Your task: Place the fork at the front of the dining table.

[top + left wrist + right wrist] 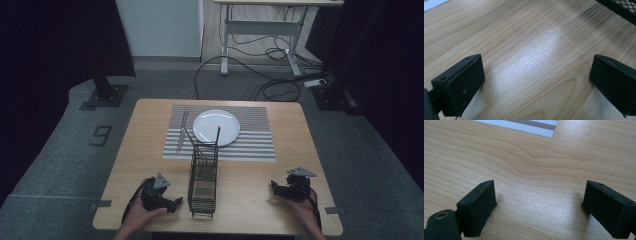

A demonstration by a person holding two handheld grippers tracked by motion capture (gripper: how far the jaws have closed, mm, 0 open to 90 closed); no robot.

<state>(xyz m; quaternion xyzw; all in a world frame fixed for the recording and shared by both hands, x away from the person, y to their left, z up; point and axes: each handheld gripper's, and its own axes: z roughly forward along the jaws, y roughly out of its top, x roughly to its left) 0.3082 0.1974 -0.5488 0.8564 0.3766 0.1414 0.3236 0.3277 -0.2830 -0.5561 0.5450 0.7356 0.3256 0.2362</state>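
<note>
Wooden table (pixel 150 150) fills mid-frame, with a striped placemat (pixel 250 145) at upper centre carrying a white plate (pixel 216 127) and a knife (pixel 182 131) just left of it, so it reads as a place setting. Black wire caddy (pixel 203 180) stands lower centre holding a utensil (pixel 217 136), likely next in line. Left gripper (pixel 176 202) and right gripper (pixel 273 186) rest at the bottom edge, flanking it, jaws spread wide, nothing between them.

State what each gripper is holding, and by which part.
Nothing is held. The left gripper and right gripper both stand open over the bare wooden table, with only tabletop between their jaws.
</note>
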